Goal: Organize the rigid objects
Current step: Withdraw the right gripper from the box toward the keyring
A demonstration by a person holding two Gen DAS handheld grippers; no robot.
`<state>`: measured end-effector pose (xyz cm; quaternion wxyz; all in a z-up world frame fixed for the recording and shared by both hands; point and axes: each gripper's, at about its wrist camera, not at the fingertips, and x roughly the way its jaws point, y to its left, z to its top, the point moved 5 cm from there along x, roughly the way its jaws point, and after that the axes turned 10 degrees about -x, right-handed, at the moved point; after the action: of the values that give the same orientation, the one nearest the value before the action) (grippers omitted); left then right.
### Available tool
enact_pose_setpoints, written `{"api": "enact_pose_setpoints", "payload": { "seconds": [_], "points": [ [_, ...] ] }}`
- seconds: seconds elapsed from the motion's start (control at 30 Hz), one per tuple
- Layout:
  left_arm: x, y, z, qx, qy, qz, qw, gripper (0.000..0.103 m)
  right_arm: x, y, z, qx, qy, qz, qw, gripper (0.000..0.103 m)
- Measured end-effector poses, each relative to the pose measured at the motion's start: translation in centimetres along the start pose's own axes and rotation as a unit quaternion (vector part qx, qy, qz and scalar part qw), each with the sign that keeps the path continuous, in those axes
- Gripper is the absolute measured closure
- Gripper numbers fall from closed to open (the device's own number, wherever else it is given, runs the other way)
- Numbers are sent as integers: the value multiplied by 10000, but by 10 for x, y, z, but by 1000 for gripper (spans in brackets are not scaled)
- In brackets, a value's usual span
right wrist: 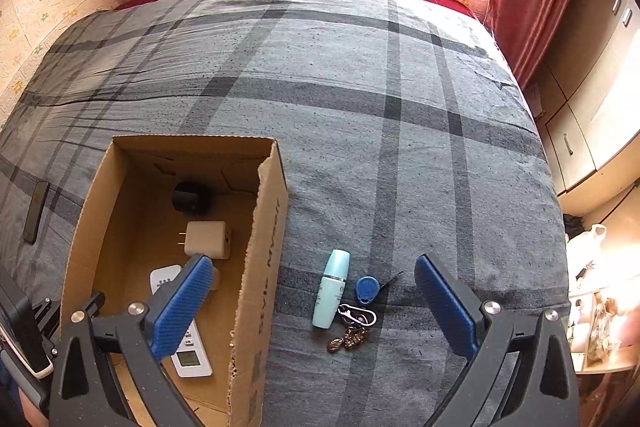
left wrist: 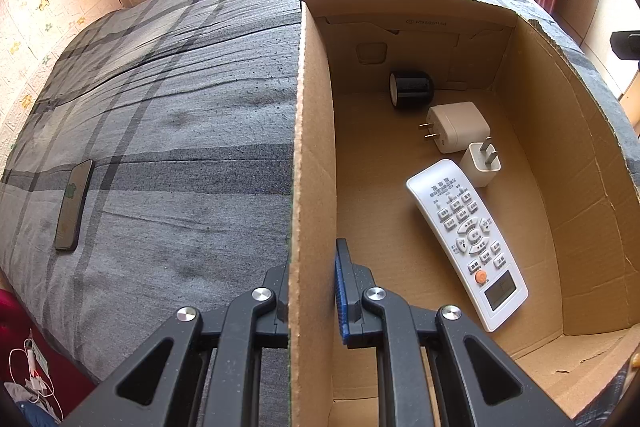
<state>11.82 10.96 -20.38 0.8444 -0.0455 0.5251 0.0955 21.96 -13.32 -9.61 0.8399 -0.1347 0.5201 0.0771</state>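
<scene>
Box wall: we keep the left gripper point(left wrist: 312, 291) clamped on the near side wall of the cardboard box point(left wrist: 312, 131), one finger outside, one inside; we judge this steadies the box on the soft bedspread point(left wrist: 180, 131) while things go in.
Right gripper point(right wrist: 316, 291): we hold it spread wide with nothing between the fingers, hanging over the bedspread beside the box, above the loose items.
Already boxed: white remote point(left wrist: 468, 243), large white plug adapter point(left wrist: 456, 127), small white charger point(left wrist: 482, 163) and a black cylinder point(left wrist: 410, 89) lie on the box floor.
Not yet boxed: pale blue bottle point(right wrist: 331, 289), blue key fob point(right wrist: 367, 291) and key bunch point(right wrist: 354, 327) lie close together just outside the box; a dark phone point(left wrist: 74, 205) lies well apart on its other side.
Writing: remote buttons carry characters too small for us to read; print on the box's outer side and back flap is illegible.
</scene>
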Motion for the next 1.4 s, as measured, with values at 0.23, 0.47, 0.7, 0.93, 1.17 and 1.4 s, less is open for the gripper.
{"api": "enact_pose_setpoints", "payload": {
  "seconds": [0.23, 0.47, 0.7, 0.93, 1.17, 1.4],
  "points": [
    [0, 0, 0, -7, 3, -5, 10000, 88, 15, -33, -18, 443, 111, -130, 9989, 0],
    [1, -1, 0, -21, 6, -20, 10000, 88, 35, -52, -42, 840, 274, -105, 9960, 0],
    [1, -1, 0, -26, 14, -25, 10000, 88, 59, -63, -67, 1226, 479, -65, 9913, 1],
    [0, -2, 0, -43, 13, -35, 10000, 88, 71, -64, -80, 1265, 631, -84, 9899, 7],
    [1, -2, 0, -39, 21, -38, 10000, 88, 87, -58, -93, 1173, 983, 3, 9882, 26],
    [1, 1, 0, -38, 19, -58, 10000, 88, 102, -53, -105, 1103, 1233, 32, 9862, 33]
  ]
}}
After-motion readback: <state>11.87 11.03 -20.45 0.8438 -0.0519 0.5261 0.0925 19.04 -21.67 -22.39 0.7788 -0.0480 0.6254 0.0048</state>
